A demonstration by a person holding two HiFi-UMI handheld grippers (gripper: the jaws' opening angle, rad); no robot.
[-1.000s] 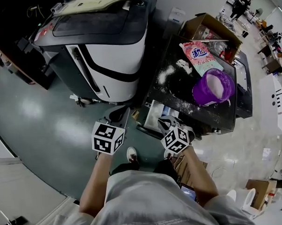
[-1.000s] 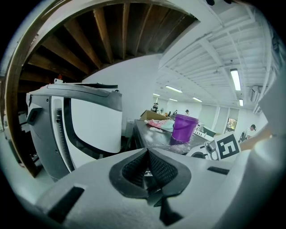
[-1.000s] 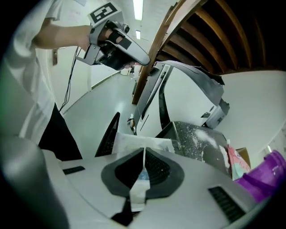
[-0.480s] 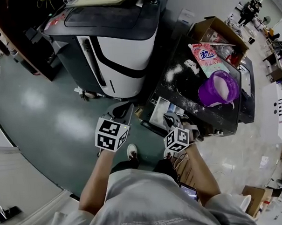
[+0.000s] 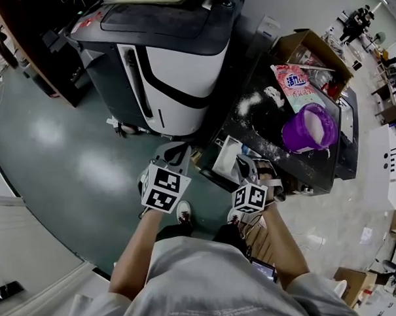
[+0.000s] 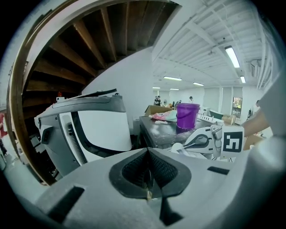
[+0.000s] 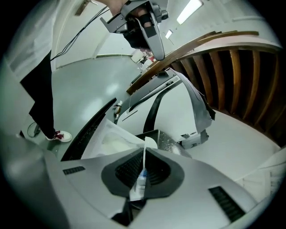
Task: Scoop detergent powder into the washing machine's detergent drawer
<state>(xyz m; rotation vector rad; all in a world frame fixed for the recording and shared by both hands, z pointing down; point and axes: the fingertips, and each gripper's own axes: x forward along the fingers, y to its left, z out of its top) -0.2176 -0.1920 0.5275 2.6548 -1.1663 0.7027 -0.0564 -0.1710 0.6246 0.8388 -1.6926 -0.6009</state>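
We are gripping a thin white scoop [image 7: 143,161] in the right hand-held gripper [image 5: 245,165], which is nearer than the closed, empty left hand-held gripper [image 6: 148,174] to the detergent drawer [image 5: 225,158] lying just ahead at the worktop's [image 5: 262,135] near edge.

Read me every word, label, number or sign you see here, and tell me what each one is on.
Nothing reads clearly.
Pink detergent bag: big blue characters, too blurred to read.
White scoop clamped in the right gripper: blue print, too small to read.
Cube on the left gripper, cube on the right: black-and-white square patterns, no words.
Washing machine, purple bucket: no print visible.
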